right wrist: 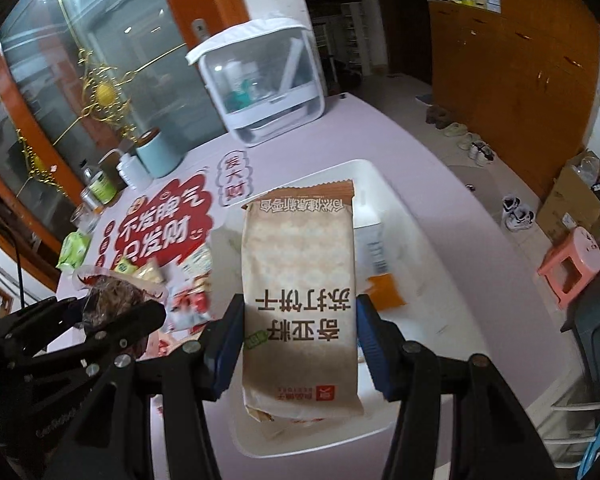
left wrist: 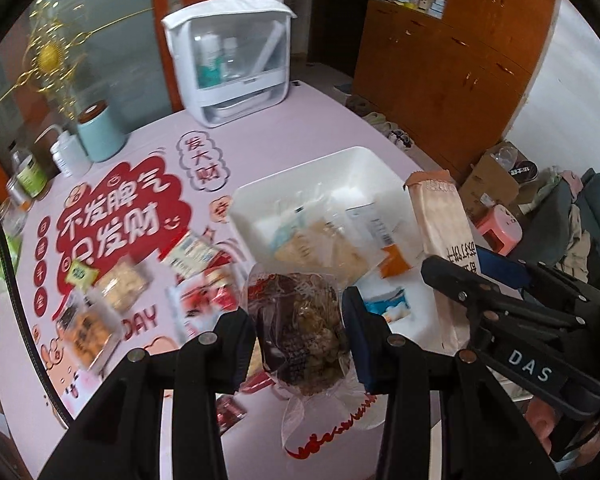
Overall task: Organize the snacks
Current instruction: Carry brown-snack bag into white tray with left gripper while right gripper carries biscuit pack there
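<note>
My left gripper [left wrist: 300, 332] is shut on a clear packet of dark dried fruit and nuts [left wrist: 300, 332], held above the table just left of the white bin [left wrist: 340, 162]. My right gripper [right wrist: 298, 336] is shut on a tan soda cracker pack [right wrist: 300, 280], held over the white bin [right wrist: 380, 184]. The cracker pack also shows in the left wrist view [left wrist: 444, 240], with the right gripper [left wrist: 472, 280] at its lower end. The left gripper [right wrist: 112, 320] and its packet [right wrist: 112, 296] show at lower left in the right wrist view. The bin holds several snack packets [left wrist: 320, 240].
Several loose snack packets [left wrist: 100, 304] lie on the pink table with the red print [left wrist: 120, 220], left of the bin. A white cosmetics case [left wrist: 232, 56], a blue canister [left wrist: 98, 132] and small bottles [left wrist: 68, 156] stand at the back. A pink stool [right wrist: 572, 264] stands on the floor.
</note>
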Tool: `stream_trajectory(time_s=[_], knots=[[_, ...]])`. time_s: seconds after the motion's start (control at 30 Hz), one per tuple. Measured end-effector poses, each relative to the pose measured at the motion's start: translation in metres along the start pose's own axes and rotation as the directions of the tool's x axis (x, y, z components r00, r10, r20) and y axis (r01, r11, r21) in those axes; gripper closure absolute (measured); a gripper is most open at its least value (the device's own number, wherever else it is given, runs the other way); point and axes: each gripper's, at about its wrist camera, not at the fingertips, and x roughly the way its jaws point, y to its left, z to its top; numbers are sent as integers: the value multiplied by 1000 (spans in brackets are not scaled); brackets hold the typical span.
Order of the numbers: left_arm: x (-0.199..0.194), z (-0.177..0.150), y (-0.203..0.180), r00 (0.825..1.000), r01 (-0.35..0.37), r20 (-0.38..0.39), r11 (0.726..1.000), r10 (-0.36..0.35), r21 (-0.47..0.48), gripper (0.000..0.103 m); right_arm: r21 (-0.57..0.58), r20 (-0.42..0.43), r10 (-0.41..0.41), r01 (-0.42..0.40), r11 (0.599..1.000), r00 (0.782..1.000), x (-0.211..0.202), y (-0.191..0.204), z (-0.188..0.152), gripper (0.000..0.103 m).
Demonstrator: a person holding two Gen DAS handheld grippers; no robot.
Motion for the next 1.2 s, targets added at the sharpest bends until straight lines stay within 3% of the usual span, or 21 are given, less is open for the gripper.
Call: stream_trajectory(time_s=[0.53, 0.63, 0.7, 0.77, 1.2], knots=[[60, 23, -47, 995, -38, -87, 999, 39, 19, 62, -1, -63, -20, 20, 1000, 998, 31, -48, 10, 48], [65, 23, -50, 994, -46, -99, 999, 48, 18, 51, 22, -92, -20, 22, 1000, 996, 40, -57, 8, 47], [66, 24, -50, 992, -81, -91, 997, 82, 13, 28, 51, -118, -3, 9, 999, 993, 45, -65, 7, 46], [65, 24, -47, 993, -90, -82, 996, 90, 2, 15, 85, -139, 23, -12, 996, 990, 49, -72, 5, 45], [52, 11, -38, 991, -109, -84, 994, 107, -20, 15, 56, -125, 61, -54, 997, 990, 40, -61, 0, 44]])
